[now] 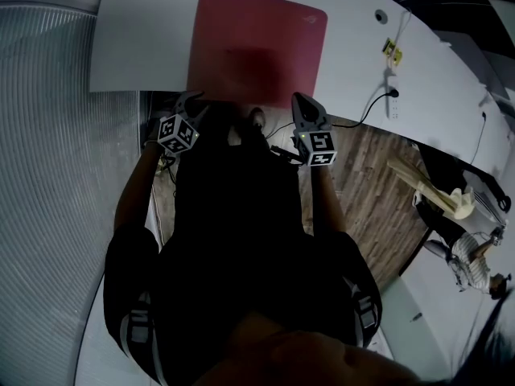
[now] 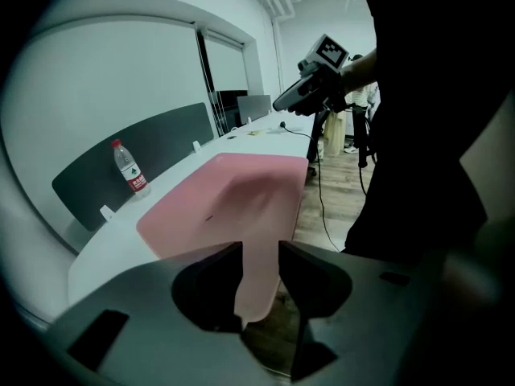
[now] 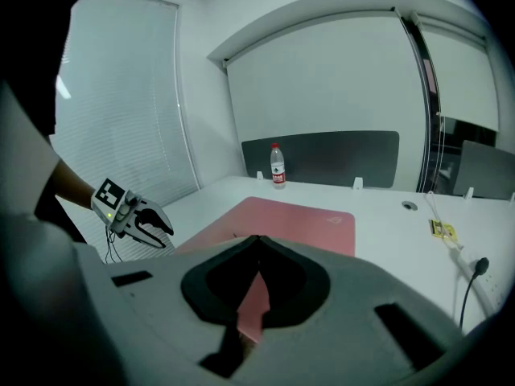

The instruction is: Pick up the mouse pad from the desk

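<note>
Targeting the overhanging edge of a soft-looking mouse pad (image 1: 257, 43), left gripper (image 1: 191, 97) is gaping, right gripper (image 1: 300, 100) is sitting closed.

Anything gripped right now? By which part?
Nothing held. The left gripper is open, jaws either side of the near edge of the mouse pad, not pinching; the right gripper is shut with nothing in it.

You've got a white curved desk (image 1: 137, 47) at 12 o'clock, with a dark grey divider panel (image 3: 322, 155) along its far edge. White slatted window blinds (image 1: 48, 175) at your 9 o'clock, brown wood-plank floor (image 1: 370, 191) at 3 o'clock. Plain pale wall (image 3: 322, 79) behind the divider.
</note>
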A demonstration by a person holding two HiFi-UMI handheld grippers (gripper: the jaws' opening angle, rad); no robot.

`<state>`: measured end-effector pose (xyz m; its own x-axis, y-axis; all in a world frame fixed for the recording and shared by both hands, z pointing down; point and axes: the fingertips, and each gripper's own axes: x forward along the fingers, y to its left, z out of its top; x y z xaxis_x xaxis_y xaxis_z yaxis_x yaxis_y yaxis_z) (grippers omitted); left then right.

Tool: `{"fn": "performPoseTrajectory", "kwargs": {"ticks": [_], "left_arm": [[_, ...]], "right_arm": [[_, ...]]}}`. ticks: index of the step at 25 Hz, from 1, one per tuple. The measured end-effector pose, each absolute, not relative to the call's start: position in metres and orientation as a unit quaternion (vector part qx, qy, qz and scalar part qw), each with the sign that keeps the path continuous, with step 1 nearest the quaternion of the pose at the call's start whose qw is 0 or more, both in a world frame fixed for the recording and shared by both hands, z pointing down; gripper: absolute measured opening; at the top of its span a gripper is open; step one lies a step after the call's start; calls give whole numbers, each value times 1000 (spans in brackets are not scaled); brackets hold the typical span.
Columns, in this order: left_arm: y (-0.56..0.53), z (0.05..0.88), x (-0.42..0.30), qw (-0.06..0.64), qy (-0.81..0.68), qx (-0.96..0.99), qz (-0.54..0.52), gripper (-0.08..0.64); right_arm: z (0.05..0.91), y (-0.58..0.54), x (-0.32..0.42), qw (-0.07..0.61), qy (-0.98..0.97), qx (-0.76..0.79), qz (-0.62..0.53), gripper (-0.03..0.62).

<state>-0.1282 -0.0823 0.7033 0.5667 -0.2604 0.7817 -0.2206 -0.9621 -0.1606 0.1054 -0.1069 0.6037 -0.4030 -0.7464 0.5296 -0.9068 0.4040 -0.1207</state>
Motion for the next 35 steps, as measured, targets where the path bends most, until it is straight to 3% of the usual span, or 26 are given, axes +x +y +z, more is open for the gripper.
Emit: {"fn": "performPoseTrajectory", "kwargs": {"ticks": [9, 18, 35], "left_arm": [[-75, 746, -128, 57, 75, -860, -502, 152], [-69, 779, -127, 154, 28, -821, -549, 152], [-70, 801, -124, 147, 28, -806, -572, 129]], "right_arm": [[609, -106, 112, 199, -809, 512, 208, 2], [616, -103, 120, 203, -805, 515, 212, 2], [623, -97, 136, 210, -802, 515, 217, 2]]}}
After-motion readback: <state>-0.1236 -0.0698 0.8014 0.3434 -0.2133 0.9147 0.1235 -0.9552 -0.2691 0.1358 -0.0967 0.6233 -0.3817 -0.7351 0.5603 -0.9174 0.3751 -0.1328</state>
